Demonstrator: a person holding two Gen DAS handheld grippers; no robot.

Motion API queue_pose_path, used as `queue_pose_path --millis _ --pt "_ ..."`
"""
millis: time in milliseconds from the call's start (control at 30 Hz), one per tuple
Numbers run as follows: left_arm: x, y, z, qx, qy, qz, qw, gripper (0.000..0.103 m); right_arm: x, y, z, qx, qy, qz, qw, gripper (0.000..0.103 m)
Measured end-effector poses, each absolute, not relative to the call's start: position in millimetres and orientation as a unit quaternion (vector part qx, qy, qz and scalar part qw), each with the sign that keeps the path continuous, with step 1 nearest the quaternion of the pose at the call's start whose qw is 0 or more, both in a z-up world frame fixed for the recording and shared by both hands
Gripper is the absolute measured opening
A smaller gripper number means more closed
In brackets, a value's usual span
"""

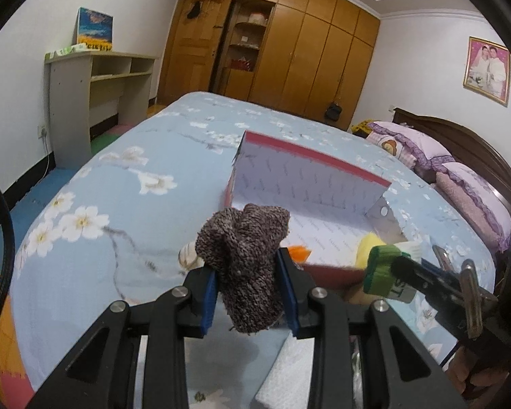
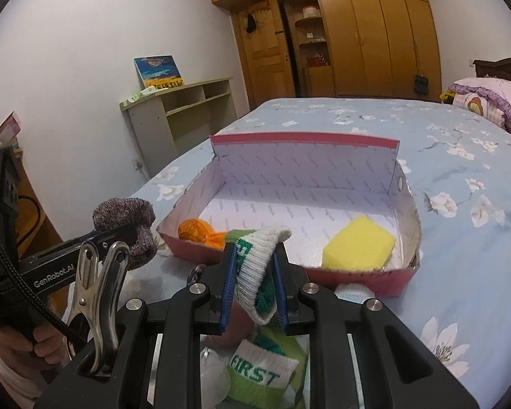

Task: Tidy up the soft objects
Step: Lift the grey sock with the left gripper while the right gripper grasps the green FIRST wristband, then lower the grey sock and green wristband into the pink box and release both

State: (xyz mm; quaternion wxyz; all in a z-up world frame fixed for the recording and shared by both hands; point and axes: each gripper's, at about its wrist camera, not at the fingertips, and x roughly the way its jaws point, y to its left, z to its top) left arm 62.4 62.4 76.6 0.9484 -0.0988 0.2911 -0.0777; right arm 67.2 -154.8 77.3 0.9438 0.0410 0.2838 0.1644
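Left wrist view: left gripper (image 1: 247, 293) clamps brown sock (image 1: 245, 266); right gripper (image 2: 253, 289) pinches green-white sock (image 2: 259, 266). Either could snag the box (image 2: 357, 274) wall ahead.

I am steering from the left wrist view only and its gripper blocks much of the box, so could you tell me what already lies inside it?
Observer: A yellow sponge lies flat on the floor of the box, near the front right corner.
Operator: Thank you; is that orange thing also inside?
Observer: Yes, an orange bundle rests against the front left wall.
Operator: And what does the right gripper hold?
Observer: The right gripper is shut on a green and white sock; a part lettered FIRST hangs below it.
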Motion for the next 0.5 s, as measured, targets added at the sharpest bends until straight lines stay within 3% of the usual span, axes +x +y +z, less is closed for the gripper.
queue_pose_path --millis 500 --pt "105.9 35.6 96.0 -0.078 0.269 -0.115 0.953 0.033 93.6 -160.8 87.0 0.041 0.278 0.141 0.949 0.021"
